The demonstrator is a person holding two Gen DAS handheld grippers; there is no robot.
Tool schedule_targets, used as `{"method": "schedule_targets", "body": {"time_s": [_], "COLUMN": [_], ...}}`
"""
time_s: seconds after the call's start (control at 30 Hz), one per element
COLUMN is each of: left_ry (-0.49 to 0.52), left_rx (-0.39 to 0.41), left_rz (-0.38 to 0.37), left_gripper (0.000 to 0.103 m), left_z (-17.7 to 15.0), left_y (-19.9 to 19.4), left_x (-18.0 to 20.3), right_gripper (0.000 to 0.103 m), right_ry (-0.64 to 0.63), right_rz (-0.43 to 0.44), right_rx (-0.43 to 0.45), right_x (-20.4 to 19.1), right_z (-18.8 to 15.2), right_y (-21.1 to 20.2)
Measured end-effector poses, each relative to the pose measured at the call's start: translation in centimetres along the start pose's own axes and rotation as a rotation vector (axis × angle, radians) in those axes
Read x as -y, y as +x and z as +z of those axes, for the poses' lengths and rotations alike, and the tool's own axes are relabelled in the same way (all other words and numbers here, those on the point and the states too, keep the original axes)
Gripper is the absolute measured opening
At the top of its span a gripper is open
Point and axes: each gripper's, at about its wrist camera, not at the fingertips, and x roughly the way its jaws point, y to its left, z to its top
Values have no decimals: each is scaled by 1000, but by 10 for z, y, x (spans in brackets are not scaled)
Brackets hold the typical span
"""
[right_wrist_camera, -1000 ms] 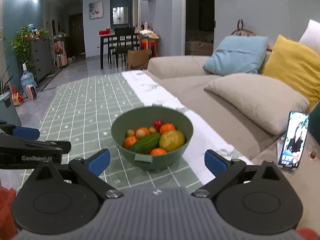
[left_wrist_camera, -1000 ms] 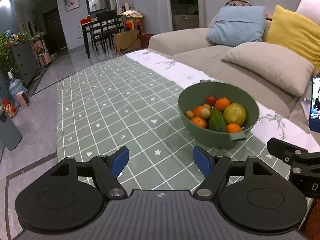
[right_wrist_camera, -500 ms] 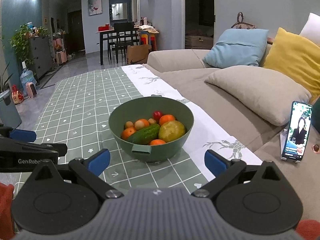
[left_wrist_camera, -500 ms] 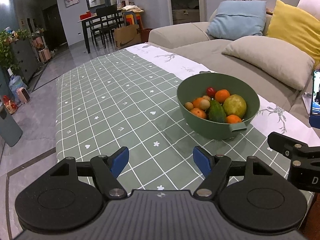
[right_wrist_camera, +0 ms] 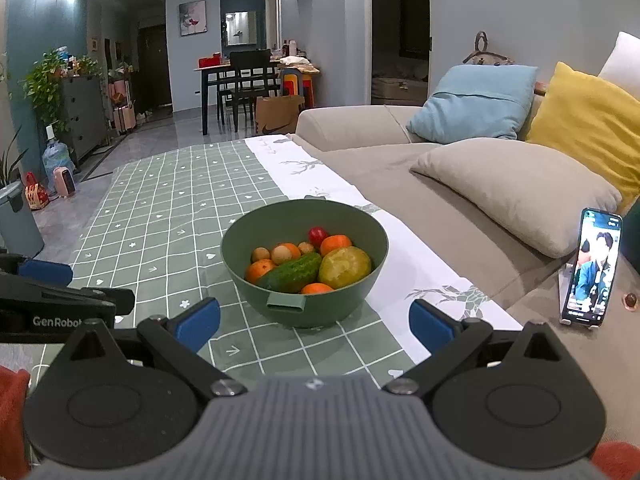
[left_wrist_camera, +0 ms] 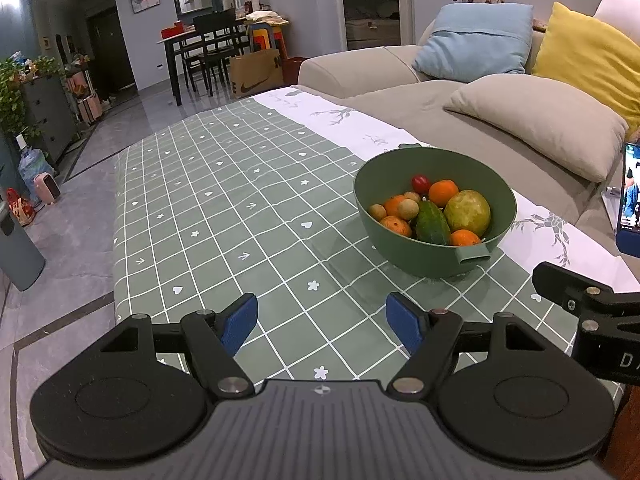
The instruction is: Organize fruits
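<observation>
Now both the left claw (left_wrist_camera: 322, 322) and right claw (right_wrist_camera: 314, 326) gape wide, empty, near the bowl (right_wrist_camera: 256, 240).

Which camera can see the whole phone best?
The right wrist view. There the phone stands whole and upright on the sofa, screen lit and facing the camera. In the left wrist view, only a thin strip of the phone shows at the right edge.

Beige sofa (right_wrist_camera: 420, 168), grey tiled floor (left_wrist_camera: 80, 216), perhaps dusk
</observation>
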Motion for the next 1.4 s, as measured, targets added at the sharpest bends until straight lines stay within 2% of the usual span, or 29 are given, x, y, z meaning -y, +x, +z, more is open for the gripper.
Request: {"method": "schedule_targets", "body": {"time_s": [1.4], "left_ry": [-17], "left_rx": [-6], "left_rz": [2], "left_gripper": [86], "left_z": [-3], "left_y": [0], "left_x": [-2], "right_gripper": [97], "right_ry": [-5], "right_rz": [4], "right_rx": [-4], "right_x": [0], "right_z": [-3], "right_y": [0]}}
